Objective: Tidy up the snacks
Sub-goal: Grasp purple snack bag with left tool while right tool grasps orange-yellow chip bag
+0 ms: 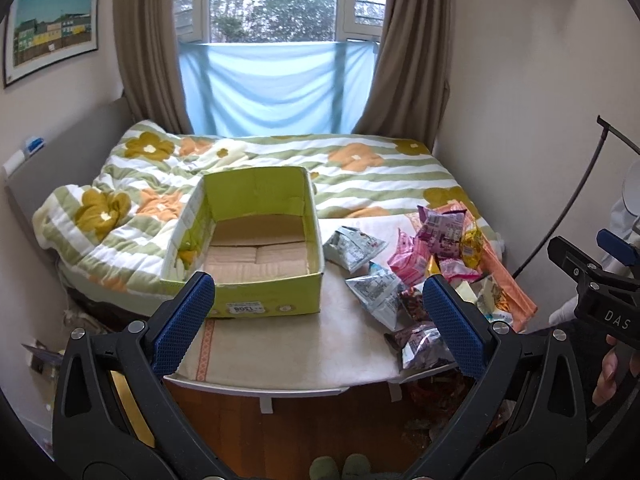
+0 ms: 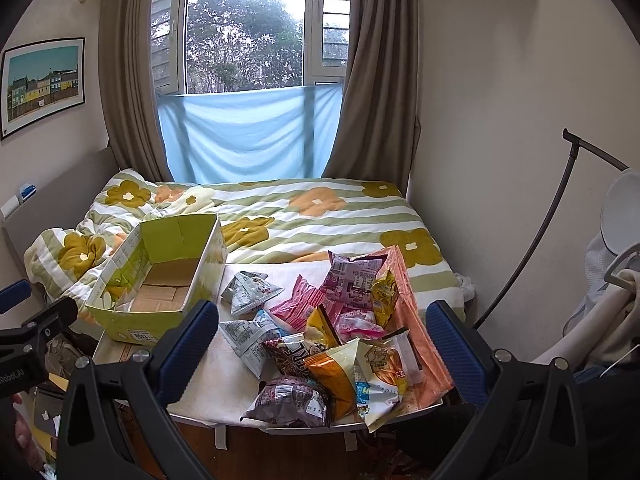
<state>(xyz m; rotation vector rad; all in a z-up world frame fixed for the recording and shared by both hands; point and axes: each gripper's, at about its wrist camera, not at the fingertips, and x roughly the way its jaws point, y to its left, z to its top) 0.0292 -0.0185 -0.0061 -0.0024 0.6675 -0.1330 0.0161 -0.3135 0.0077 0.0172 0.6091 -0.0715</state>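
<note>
An empty green cardboard box (image 1: 256, 304) (image 2: 132, 320) stands open on the left of a small white table (image 1: 280, 360) (image 2: 224, 380). A pile of snack packets (image 1: 424, 264) (image 2: 340, 332) lies on the table's right side: grey triangular packs (image 1: 352, 246) (image 2: 250, 286), pink packs (image 2: 300, 304), a purple bag (image 2: 354, 276), an orange bag (image 2: 336, 376). My left gripper (image 1: 316, 312) is open and empty, held above the table's near edge. My right gripper (image 2: 324, 344) is open and empty, above the pile's near side.
A bed with a flowered green-striped quilt (image 1: 280, 168) (image 2: 300, 216) lies behind the table. Walls close both sides. A dark curved stand (image 2: 552, 216) and a white fan (image 2: 624, 216) are on the right. Wooden floor (image 1: 320, 432) lies below the table edge.
</note>
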